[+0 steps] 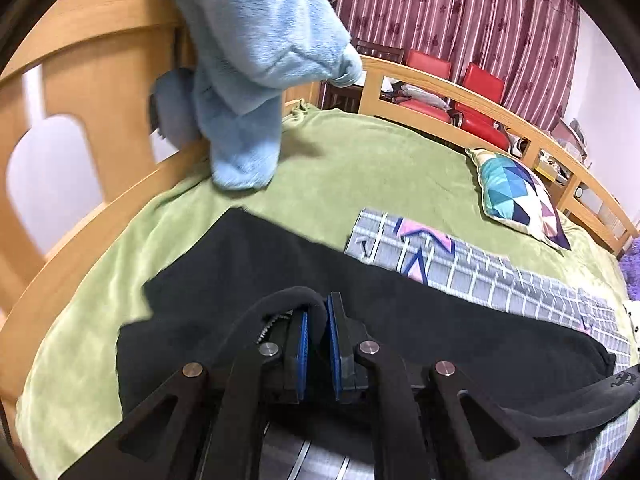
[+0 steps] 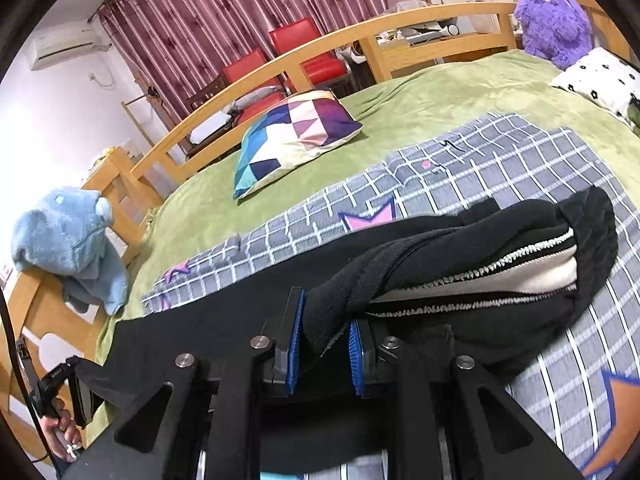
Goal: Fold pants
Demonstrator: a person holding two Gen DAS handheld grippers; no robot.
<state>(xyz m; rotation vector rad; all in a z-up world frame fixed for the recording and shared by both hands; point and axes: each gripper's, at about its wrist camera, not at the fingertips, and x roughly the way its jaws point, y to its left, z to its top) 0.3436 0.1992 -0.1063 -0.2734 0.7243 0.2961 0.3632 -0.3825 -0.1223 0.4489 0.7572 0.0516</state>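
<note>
The black pants (image 1: pixel 240 280) lie across the bed on a grey checked sheet (image 1: pixel 480 276). My left gripper (image 1: pixel 318 314) is shut on a black edge of the pants, which loops up between its blue pads (image 1: pixel 301 336). My right gripper (image 2: pixel 326 338) is shut on a thicker bunch of the pants (image 2: pixel 440 248), lifted so the pale inner lining and a zip show to the right. In the right wrist view the left gripper (image 2: pixel 76 388) appears at the lower left, held by a hand (image 2: pixel 60 428), with the black cloth stretched between the two.
A green blanket (image 1: pixel 360 168) covers the bed inside a wooden frame (image 1: pixel 460 96). A blue plush toy (image 1: pixel 248 60) hangs over the frame. A patterned pillow (image 2: pixel 296 132), a purple plush toy (image 2: pixel 552 20) and a white spotted cushion (image 2: pixel 600 80) lie further back. Red chairs (image 2: pixel 288 52) stand by the curtain.
</note>
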